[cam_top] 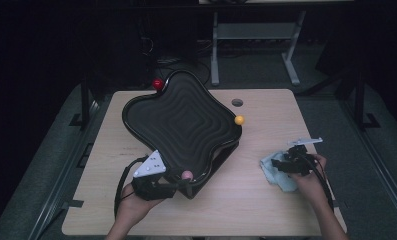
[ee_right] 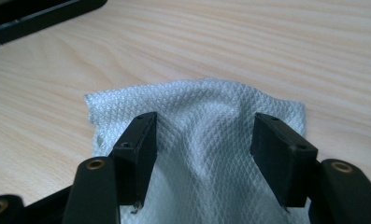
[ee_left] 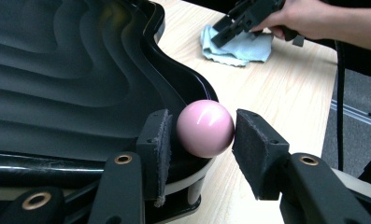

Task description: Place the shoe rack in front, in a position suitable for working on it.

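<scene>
at tray (ee_left: 71,70) rim, pink ball (ee_left: 205,127)

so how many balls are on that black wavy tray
3. A red ball sits at the black wavy plastic tray's far corner, a yellow ball at its right corner, and a pink ball at its near corner, between the left tool's pads.

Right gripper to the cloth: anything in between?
Nothing visible. The right gripper hangs directly over the cloth with jaws open astride a raised fold, bare table around it; pad contact unclear.
</scene>
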Demonstrator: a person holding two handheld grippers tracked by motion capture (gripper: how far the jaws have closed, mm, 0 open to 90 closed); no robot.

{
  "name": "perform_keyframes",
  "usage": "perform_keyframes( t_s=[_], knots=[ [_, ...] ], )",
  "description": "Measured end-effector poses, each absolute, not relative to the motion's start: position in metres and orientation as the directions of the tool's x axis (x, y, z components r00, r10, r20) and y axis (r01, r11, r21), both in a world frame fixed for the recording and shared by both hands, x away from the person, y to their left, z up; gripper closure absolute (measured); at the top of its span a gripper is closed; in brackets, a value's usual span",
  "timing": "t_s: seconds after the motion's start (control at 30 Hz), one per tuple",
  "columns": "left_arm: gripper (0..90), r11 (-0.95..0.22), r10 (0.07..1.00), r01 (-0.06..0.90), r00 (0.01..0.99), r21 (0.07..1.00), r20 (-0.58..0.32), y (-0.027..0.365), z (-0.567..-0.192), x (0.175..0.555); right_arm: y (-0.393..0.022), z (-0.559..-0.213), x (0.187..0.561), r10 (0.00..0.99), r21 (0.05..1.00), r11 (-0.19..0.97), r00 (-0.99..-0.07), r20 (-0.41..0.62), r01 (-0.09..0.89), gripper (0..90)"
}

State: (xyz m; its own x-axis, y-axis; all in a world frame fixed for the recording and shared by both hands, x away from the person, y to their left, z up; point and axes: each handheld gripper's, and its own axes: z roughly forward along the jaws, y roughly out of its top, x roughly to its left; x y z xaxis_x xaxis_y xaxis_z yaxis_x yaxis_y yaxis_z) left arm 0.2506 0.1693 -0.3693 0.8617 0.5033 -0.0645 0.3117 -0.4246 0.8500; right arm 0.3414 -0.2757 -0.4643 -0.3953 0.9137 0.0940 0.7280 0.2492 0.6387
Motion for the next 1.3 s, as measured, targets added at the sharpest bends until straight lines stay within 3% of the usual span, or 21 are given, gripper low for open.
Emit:
perform_keyframes(
  t_s=[0.23,0.3,0.33,0.37,0.53,0.8,1.03,1.13,1.3],
  knots=[
    [55.9,-0.439,0.5,0.306,0.864,0.845,-0.054,0.167,-0.37,0.25,-0.268,-0.466,0.338,0.919,0.641,0.289,-0.394,0.024,0.711,45.1],
    [56.2,-0.441,0.5,0.304,0.865,0.844,-0.051,0.166,-0.37,0.249,-0.267,-0.466,0.336,0.918,0.644,0.29,-0.397,0.024,0.708,57.7],
    [56.4,-0.441,0.5,0.304,0.865,0.844,-0.051,0.166,-0.37,0.249,-0.267,-0.466,0.336,0.918,0.644,0.29,-0.397,0.024,0.708,57.7],
    [56.4,-0.441,0.499,0.306,0.865,0.844,-0.053,0.166,-0.37,0.249,-0.267,-0.465,0.335,0.919,0.641,0.287,-0.394,0.026,0.712,68.4],
    [58.7,-0.445,0.5,0.304,0.865,0.842,-0.048,0.168,-0.369,0.248,-0.271,-0.463,0.336,0.917,0.632,0.264,-0.392,0.069,0.729,80.8],
    [61.8,-0.442,0.497,0.306,0.866,0.843,-0.054,0.17,-0.367,0.248,-0.26,-0.449,0.334,0.888,0.648,0.282,-0.448,0.104,0.708,82.3],
    [63.6,-0.439,0.498,0.307,0.866,0.844,-0.056,0.171,-0.367,0.247,-0.224,-0.416,0.332,0.827,0.708,0.336,-0.555,0.094,0.621,82.4],
    [70.8,-0.437,0.493,0.302,0.868,0.847,-0.055,0.172,-0.366,0.246,-0.195,-0.392,0.331,0.784,0.74,0.372,-0.617,0.073,0.56,82.3],
    [65.4,-0.437,0.493,0.306,0.868,0.846,-0.059,0.169,-0.368,0.248,-0.157,-0.367,0.335,0.728,0.772,0.423,-0.685,0.023,0.475,82.2]
  ],
)
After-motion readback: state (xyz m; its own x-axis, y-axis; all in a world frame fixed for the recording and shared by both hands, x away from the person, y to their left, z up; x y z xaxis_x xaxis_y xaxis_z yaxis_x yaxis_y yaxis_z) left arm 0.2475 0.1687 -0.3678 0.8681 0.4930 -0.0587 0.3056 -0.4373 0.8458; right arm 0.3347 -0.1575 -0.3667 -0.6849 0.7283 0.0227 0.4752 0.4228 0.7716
